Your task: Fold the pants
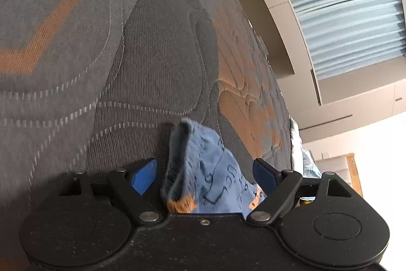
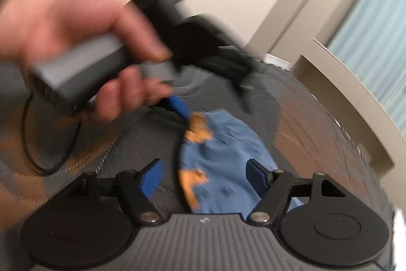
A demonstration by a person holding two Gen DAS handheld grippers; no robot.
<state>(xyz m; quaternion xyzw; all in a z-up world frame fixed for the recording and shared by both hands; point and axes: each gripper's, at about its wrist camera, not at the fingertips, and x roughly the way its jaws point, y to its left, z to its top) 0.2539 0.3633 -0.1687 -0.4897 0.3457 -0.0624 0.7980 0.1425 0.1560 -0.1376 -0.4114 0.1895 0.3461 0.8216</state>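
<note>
- The pants (image 1: 205, 169), small, blue and printed with dark markings and orange patches, lie on a grey quilted mattress (image 1: 101, 55) with orange bands.
- In the left wrist view they run lengthwise away from the camera, a folded edge rising to a peak that points towards the far side of the bed; the near end is cut off behind the gripper body.
- In the right wrist view the pants (image 2: 228, 151) stretch on a slant from the lower right up towards the left gripper, an orange patch at the upper end.
- That view is badly smeared, so the garment's outline and exact folds are hard to read; the orange patch seems to touch a blue pad, though I cannot be sure.
- The left gripper (image 1: 205, 174) points down at a slant over the mattress, its jaws wide apart, the cloth between the blue pads (image 1: 143, 177) with a visible gap on either side.
- The right gripper (image 2: 204, 177) also tilts downward, jaws spread, the pants beneath and between the pads without being pinched.
- A person's hand (image 2: 76, 47) wraps the grey handle of the left gripper (image 2: 215, 103), thumb on top and fingers curled below; a black cable (image 2: 33, 149) loops down from it.
</note>
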